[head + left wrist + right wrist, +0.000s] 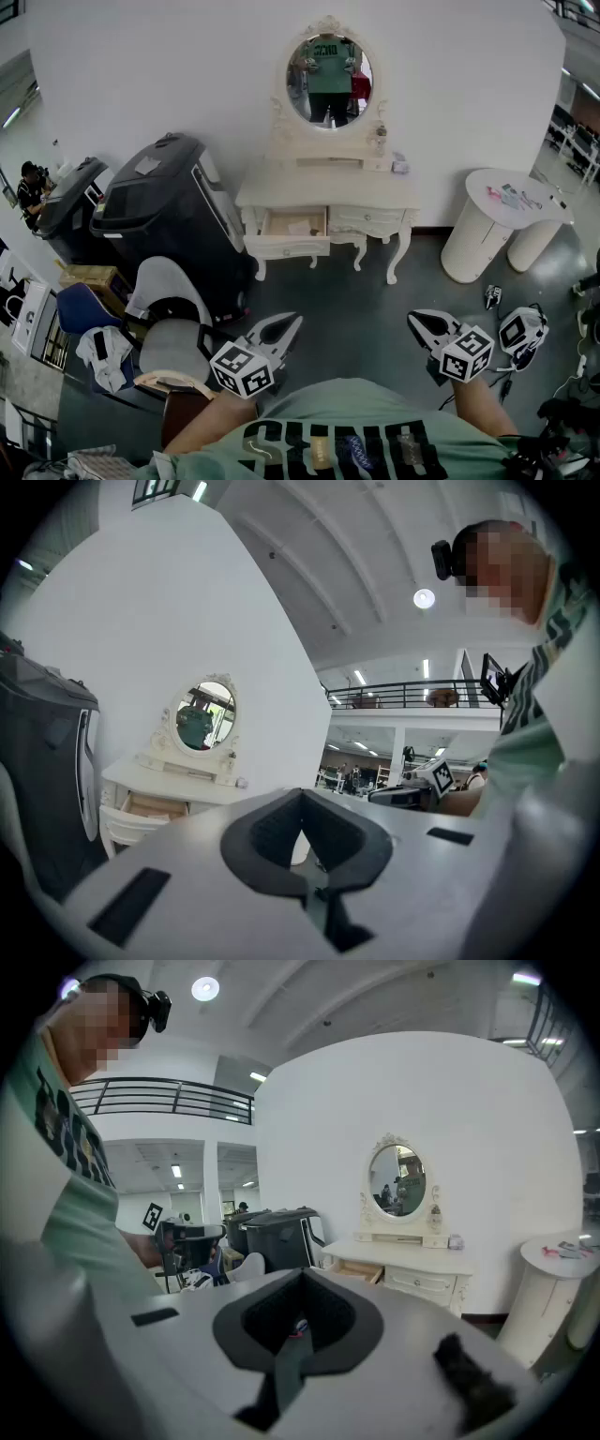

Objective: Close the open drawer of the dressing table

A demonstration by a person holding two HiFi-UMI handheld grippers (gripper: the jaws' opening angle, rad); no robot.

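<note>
The dressing table [328, 192] stands against the wall on thin curved legs, well apart from the person, with bare floor between. In my judgement a hard shove could skid it into the wall or rock it, shaking the oval mirror [329, 67].

The bulky black machine [169, 206] stands just beside the table's left end, and the grey chair [169, 319] is near the person's left side. A left arm swinging wide on the approach could catch either one.

The round white side table [497, 216] sits off to the right, probably clear of any straight path. Loose gear on the floor [520, 333] lies near the right foot's side and could trip a step.

The open drawer [291, 225] is the left one, pulled out under the tabletop; the right one is closed. Pushed at one corner only, it may skew on its runners and jam half-way.

The left gripper [292, 322] and right gripper [415, 318] both have their jaws together with nothing between them. A narrow closed tip could slide off the drawer's shaped front and scratch it.

The small jar [400, 167] on the tabletop could topple if the drawer slams home.
</note>
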